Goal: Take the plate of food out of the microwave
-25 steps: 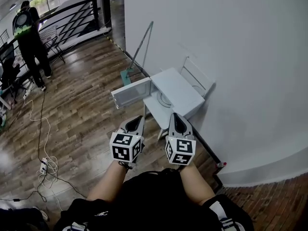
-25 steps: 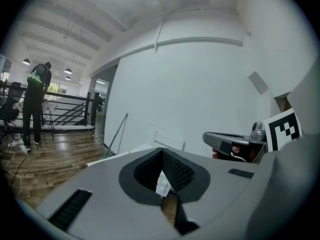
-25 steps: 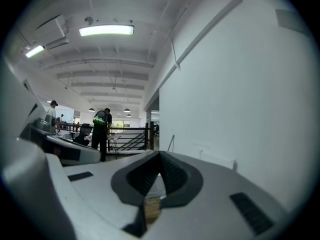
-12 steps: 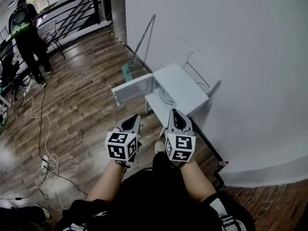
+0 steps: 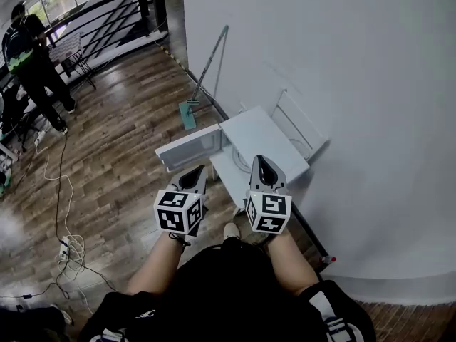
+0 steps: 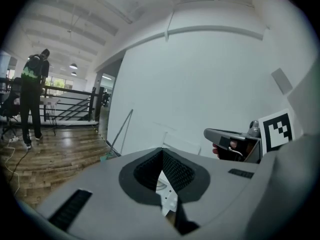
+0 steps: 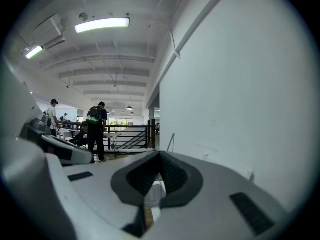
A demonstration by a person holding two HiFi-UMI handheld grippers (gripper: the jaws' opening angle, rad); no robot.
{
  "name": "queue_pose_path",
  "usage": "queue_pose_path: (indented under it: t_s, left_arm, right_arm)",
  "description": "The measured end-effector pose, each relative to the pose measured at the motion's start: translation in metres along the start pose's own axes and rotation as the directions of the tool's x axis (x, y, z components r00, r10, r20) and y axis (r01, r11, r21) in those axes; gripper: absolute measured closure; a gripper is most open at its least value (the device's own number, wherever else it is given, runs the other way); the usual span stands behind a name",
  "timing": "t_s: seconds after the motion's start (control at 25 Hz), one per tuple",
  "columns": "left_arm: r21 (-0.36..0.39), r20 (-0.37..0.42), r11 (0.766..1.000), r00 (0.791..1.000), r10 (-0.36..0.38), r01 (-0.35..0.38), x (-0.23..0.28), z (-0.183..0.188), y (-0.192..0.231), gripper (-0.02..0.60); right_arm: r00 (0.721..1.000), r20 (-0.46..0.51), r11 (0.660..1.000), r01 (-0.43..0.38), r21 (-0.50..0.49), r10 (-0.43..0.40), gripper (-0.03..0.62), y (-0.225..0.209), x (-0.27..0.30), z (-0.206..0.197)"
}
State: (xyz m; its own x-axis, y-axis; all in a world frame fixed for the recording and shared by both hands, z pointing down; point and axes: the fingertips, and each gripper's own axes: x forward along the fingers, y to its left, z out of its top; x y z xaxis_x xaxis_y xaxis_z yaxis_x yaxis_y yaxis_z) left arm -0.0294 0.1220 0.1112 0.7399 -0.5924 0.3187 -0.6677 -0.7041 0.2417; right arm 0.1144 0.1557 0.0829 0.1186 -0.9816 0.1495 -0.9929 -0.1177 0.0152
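Observation:
In the head view a white microwave (image 5: 267,135) stands low against the wall, its door (image 5: 187,149) swung open to the left. A pale round plate (image 5: 241,160) shows in the open cavity; food on it cannot be made out. My left gripper (image 5: 197,172) is shut and empty, held just in front of the door. My right gripper (image 5: 261,161) is also shut and empty, its tip over the cavity's front edge. In the left gripper view the jaws (image 6: 162,152) meet at the tip, and in the right gripper view they (image 7: 160,156) do too.
A mop (image 5: 206,77) leans on the white wall left of the microwave. A white wire rack (image 5: 299,120) stands behind it. Cables and a power strip (image 5: 66,246) lie on the wooden floor at the left. A person (image 5: 28,55) stands far off by the black railing (image 5: 107,20).
The view has drawn nearer to the microwave, which now sits closer to both grippers. Both grippers stayed shut and side by side.

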Motion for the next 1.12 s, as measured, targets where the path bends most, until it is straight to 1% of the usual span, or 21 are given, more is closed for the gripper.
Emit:
queue_pose_path:
  t_s: [0.12,0.24,0.56,0.72,0.92,1.12]
  left_arm:
    - [0.016,-0.010,1.000,1.000,0.002,-0.002,0.037,0.012,-0.004,0.583]
    - [0.027,-0.016,1.000,1.000,0.010,-0.010,0.067,0.023,-0.002,0.583]
    - [0.014,-0.010,0.999,0.999,0.043,-0.043,0.134,0.043,0.006,0.583]
    - [-0.008,-0.019,0.998,0.998,0.063,-0.063,0.157,0.038,0.007,0.583]
    - [-0.020,-0.046,0.997,0.996,0.070,-0.071,0.165,0.031,0.020,0.583]
    - [-0.057,-0.071,0.996,0.995,0.068,-0.072,0.171,0.028,0.035,0.583]
  right_arm:
    - [1.000,-0.011,1.000,-0.015,0.015,0.015,0.580,-0.025,0.035,0.003]
    - [0.999,-0.013,0.999,-0.038,0.020,0.038,0.582,-0.040,0.067,0.008]
    - [0.995,-0.023,0.995,-0.099,0.007,0.099,0.582,-0.070,0.124,0.009]
    - [0.992,-0.043,0.993,-0.119,0.015,0.120,0.580,-0.084,0.144,-0.002]
    - [0.989,-0.050,0.989,-0.139,0.040,0.141,0.582,-0.078,0.160,-0.008]
    - [0.982,-0.071,0.984,-0.173,0.044,0.176,0.580,-0.062,0.172,-0.012]
